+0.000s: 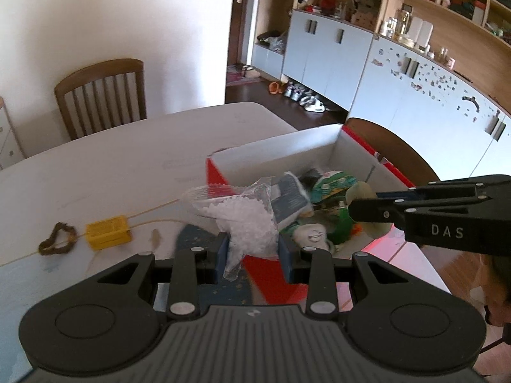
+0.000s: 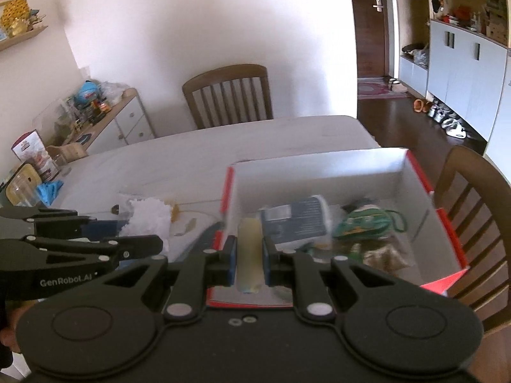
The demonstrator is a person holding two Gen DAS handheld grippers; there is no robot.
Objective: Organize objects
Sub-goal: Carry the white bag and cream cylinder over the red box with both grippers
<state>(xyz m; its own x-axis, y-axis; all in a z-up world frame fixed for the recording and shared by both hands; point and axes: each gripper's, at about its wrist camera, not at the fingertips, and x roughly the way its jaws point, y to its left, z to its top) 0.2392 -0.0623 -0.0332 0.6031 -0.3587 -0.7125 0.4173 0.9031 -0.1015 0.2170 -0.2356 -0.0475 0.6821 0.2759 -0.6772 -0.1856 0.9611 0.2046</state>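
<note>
A red and white cardboard box (image 1: 278,146) (image 2: 319,162) stands on the white table, holding a dark blue packet (image 1: 289,199) (image 2: 295,221) and green patterned items (image 1: 335,185) (image 2: 367,226). My left gripper (image 1: 254,253) is shut on a clear plastic bag of white pellets (image 1: 246,220), held above the box's near-left corner. The right gripper (image 2: 249,255) is shut on a pale yellowish flat piece (image 2: 250,249), over the box's near edge. In the left wrist view that gripper (image 1: 367,210) reaches in from the right with the pale piece (image 1: 361,193). The pellet bag (image 2: 148,220) shows at left in the right wrist view.
On the table left of the box lie a yellow block (image 1: 108,231) on a thin cord, a brown ring-shaped loop (image 1: 57,237) and a small brown scrap (image 1: 155,237). Wooden chairs (image 1: 100,95) (image 2: 469,210) stand at the far side and right. A low sideboard (image 2: 105,121) is at left.
</note>
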